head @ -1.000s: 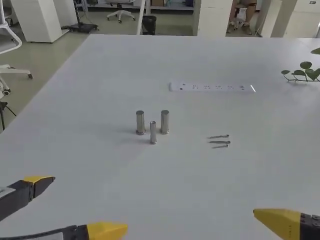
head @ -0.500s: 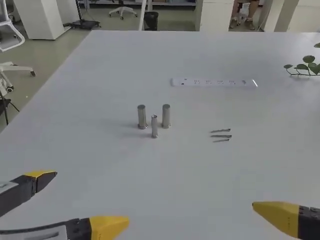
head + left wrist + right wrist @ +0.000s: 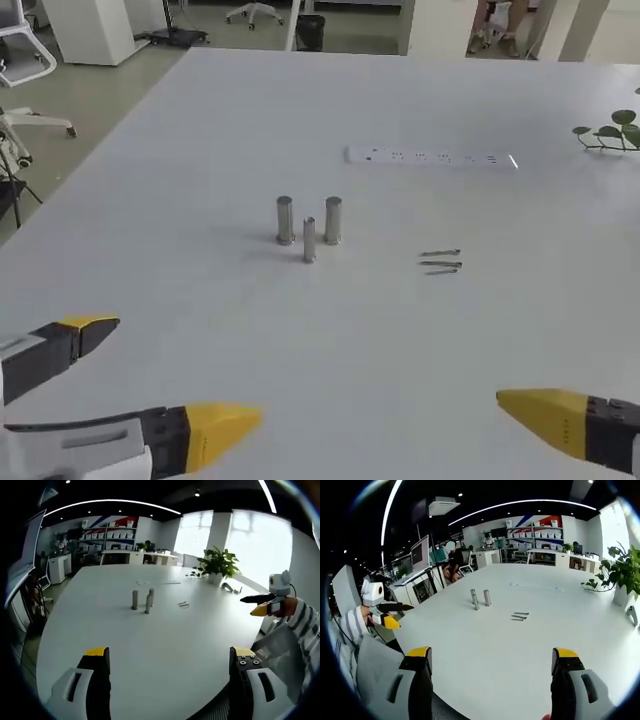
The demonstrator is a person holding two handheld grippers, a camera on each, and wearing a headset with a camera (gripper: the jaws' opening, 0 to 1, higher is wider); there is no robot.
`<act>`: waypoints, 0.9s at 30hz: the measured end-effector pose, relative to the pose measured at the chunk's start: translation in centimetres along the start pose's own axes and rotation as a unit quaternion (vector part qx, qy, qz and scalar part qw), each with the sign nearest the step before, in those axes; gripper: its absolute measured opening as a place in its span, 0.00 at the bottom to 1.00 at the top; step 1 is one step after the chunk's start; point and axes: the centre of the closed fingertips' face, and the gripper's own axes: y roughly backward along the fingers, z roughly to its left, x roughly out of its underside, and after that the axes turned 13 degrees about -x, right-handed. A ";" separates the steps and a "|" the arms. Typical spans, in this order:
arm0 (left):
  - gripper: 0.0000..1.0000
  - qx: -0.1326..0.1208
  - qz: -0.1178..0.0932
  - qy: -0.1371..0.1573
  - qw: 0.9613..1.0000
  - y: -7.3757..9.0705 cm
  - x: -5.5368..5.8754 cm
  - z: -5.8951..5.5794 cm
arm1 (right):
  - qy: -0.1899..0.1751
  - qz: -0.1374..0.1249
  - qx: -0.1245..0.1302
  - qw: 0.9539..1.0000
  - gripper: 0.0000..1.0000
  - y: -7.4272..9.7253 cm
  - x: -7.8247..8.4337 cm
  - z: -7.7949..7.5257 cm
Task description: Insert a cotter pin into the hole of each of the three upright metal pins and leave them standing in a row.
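Both sets of jaws are spread wide with nothing between them: your left gripper (image 3: 169, 651) and your right gripper (image 3: 492, 653) both hang low over the near part of the table (image 3: 200, 330), well short of the work. The three metal pins (image 3: 309, 240) stand far ahead of both pairs of jaws, about midway between the right gripper's tips and nearer the left jaw of the left gripper. They stand close together, so a wide-open jaw reaching for one is likely to clip its neighbour and topple it. Narrow the jaws before you go in. The three cotter pins (image 3: 440, 262) lie flat, well beyond the right gripper's jaws and a little toward its right jaw. They are thin and lie just beside one another, so a careless pinch may catch two at once or skid one across the table. Their long axes run parallel to each other and roughly along the line joining your right jaw tips. You cannot tell which end is the looped head. The metal pins' long axes are vertical, the middle one set nearer you than the other two, and their holes are too small to read.
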 end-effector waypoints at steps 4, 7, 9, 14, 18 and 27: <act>0.99 0.003 0.001 -0.006 1.000 -0.3 0.0 -0.1 | 0.006 -0.004 -0.001 1.000 0.99 0.0 -0.2 0.2; 0.99 0.009 0.000 -0.010 1.000 -0.5 0.0 -0.3 | 0.015 0.003 0.001 1.000 0.99 0.1 -0.1 0.4; 0.99 0.015 -0.001 -0.012 1.000 -0.6 0.1 -0.6 | 0.014 0.004 0.000 1.000 0.99 0.1 0.0 0.5; 0.99 0.011 -0.006 -0.007 1.000 -0.8 -0.1 -0.2 | 0.018 0.016 -0.009 1.000 0.99 -0.1 0.0 0.9; 0.99 0.008 -0.015 -0.004 1.000 -0.8 -0.7 0.5 | 0.017 0.008 -0.011 1.000 0.98 -0.4 -0.5 1.1; 0.99 0.007 0.002 -0.055 0.998 -1.4 -0.6 2.3 | 0.001 0.009 -0.020 1.000 0.99 -1.2 -0.5 1.5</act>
